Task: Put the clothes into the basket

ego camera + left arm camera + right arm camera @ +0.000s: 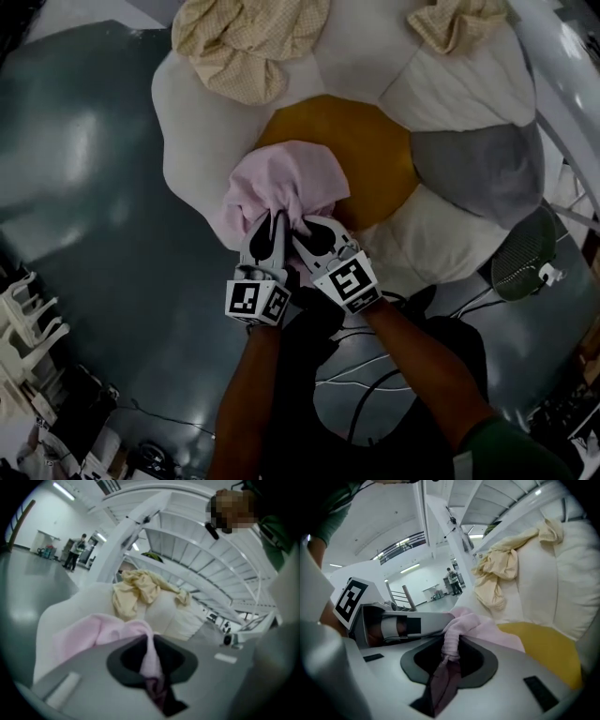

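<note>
Both arms [253,403] reach out from near. Left tongs [266,223] are clenched on a pink cloth [286,178], and right tongs [306,227] pinch the same cloth just beside them. It rests on a big flower cushion [450,84], near its yellow middle. On the far petals sit yellow cloths [248,42].

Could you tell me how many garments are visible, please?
3: pink garment held by left tongs and right tongs; yellow garment at cushion's far left; another far right. More may be hidden.

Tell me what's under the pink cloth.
The flower cushion: its yellow centre and a white petal show around the pink cloth. Whatever else lies beneath is covered.
</note>
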### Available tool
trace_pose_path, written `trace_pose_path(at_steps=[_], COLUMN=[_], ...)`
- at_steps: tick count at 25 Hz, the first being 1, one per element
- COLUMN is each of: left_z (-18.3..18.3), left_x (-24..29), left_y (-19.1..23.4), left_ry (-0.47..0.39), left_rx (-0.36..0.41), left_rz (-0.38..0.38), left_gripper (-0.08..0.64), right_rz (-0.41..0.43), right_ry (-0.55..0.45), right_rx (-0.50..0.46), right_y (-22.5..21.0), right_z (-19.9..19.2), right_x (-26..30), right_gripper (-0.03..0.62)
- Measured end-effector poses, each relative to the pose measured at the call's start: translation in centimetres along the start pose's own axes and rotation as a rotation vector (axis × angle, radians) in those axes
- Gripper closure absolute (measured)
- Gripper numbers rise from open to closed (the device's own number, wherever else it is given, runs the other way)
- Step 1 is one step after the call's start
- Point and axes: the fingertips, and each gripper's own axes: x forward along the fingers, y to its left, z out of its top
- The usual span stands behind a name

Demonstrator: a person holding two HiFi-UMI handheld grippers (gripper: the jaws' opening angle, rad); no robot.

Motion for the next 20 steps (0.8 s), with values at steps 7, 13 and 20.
trace_pose_path(at_steps=[7,13,20], left_z=[11.2,19.4,25.1], left_x=[-2.5,-2.7,-1.7], left_y=[-9.5,-19.2,-32.2], left_ry=[-0.079,-0.139,-0.152], left_rx=[0.071,0.137,0.211], left_rz=[-0.1,-0.198,-0.346], left_gripper=[0.532,0.532,0.532], right_rz=[-0.067,-0.159,-0.299], right_ry=[-0.111,-0.184,-0.251], right_rx=[-0.07,-0.127,-0.135], right_y=[2.0,1.4,-1.3], right_z=[11.5,20.4,27.3], right_x=[-8.3,-16.8,-28.2], right_gripper=[0.514,0.514,0.514])
